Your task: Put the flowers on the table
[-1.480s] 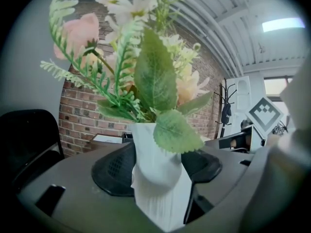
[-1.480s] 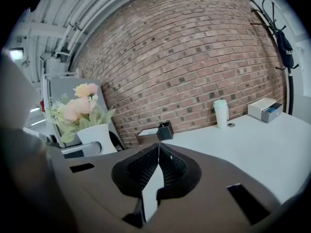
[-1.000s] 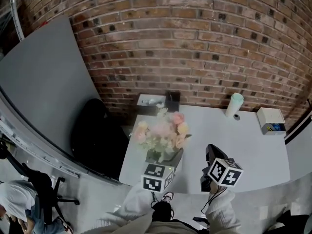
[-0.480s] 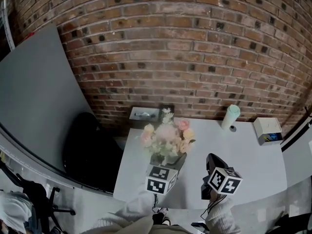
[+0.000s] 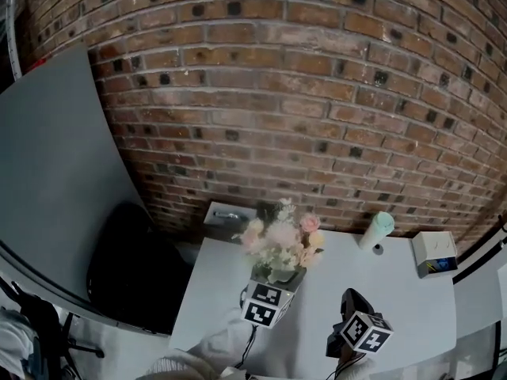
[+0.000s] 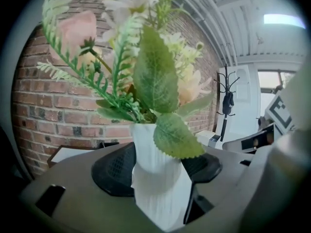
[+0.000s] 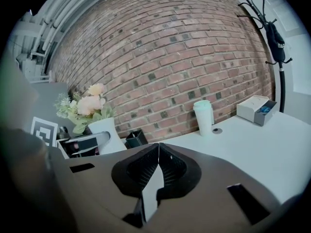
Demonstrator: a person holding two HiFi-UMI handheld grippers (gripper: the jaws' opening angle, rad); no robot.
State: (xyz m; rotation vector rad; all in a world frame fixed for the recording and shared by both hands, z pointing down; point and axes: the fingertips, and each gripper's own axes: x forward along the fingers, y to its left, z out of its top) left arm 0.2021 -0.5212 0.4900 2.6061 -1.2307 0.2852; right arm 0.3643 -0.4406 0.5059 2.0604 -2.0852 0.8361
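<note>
Cannot tell whether the base of the white ribbed vase (image 6: 158, 188) rests on the grey worktop (image 5: 396, 287) or hangs just above it. Hidden in the head view behind the left gripper (image 5: 273, 283) and its marker cube (image 5: 264, 305); cut off in the left gripper view by that gripper's own dark body; masked in the right gripper view as well. Cut off at the bottom edge of the head view: a pale sleeve (image 5: 207, 353) below the left gripper, with no hand to be made out.

Closed on the vase with the left gripper, one dark pad pressed to each side of the ribbed wall, jaws spread only to the vase's width. Held upright over the near left part of the worktop, with the flowers (image 6: 146, 67) above: pink, cream and white blooms among fern and broad green leaves.

Shut on nothing at the right gripper (image 7: 156, 168), pads meeting edge to edge. Held just right of the left gripper and apart from it, above the worktop's near edge, pointing toward the brick wall (image 5: 277, 93).

Farther back by the wall, well apart from the vase: a pale green cup (image 5: 379, 229) and, to its right, a white box (image 5: 434, 253).
</note>
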